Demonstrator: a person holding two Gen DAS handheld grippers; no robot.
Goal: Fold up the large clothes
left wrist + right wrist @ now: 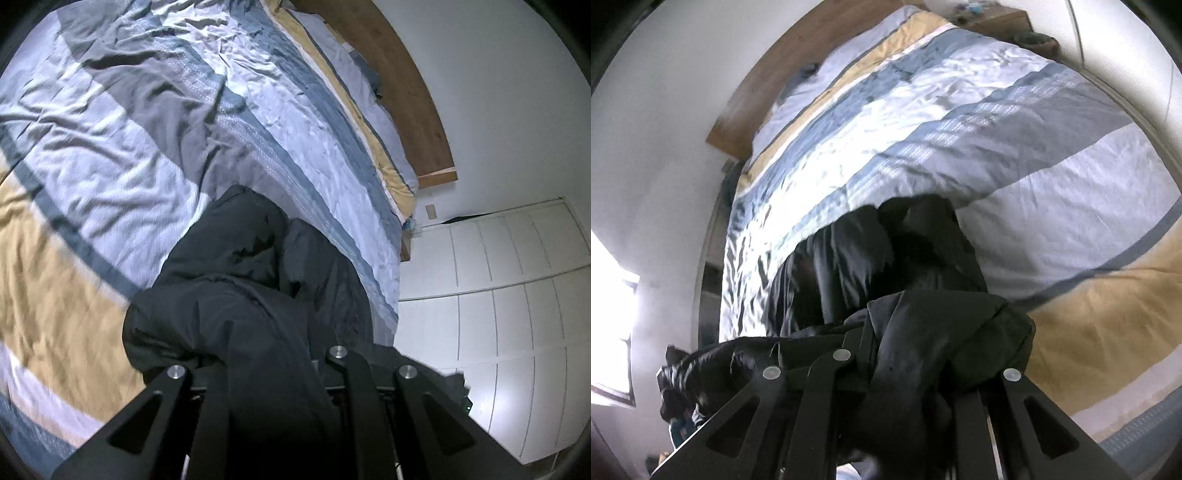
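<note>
- A large black garment [236, 295] is hanging bunched between two hand-held grippers above a bed, its lower folds trailing down onto the striped duvet [110, 147].
- The left gripper [273, 398] is sitting clamped tight on a thick fold of the dark cloth, which is spilling over and hiding its fingertips.
- The right gripper [908, 391] is likewise pinching the garment [879, 266] closed, with cloth draping over its black arms.
- The garment is lying near the side edge of the bed, toward the foot end rather than the wooden headboard [399, 85].
- The duvet is showing wrinkled bands of pale blue, grey, white and mustard yellow.
- White panelled wardrobe doors [498, 288] are standing beyond the bed's edge in the left view.
- A bright window [613, 332] is glowing at the left edge of the right view.
</note>
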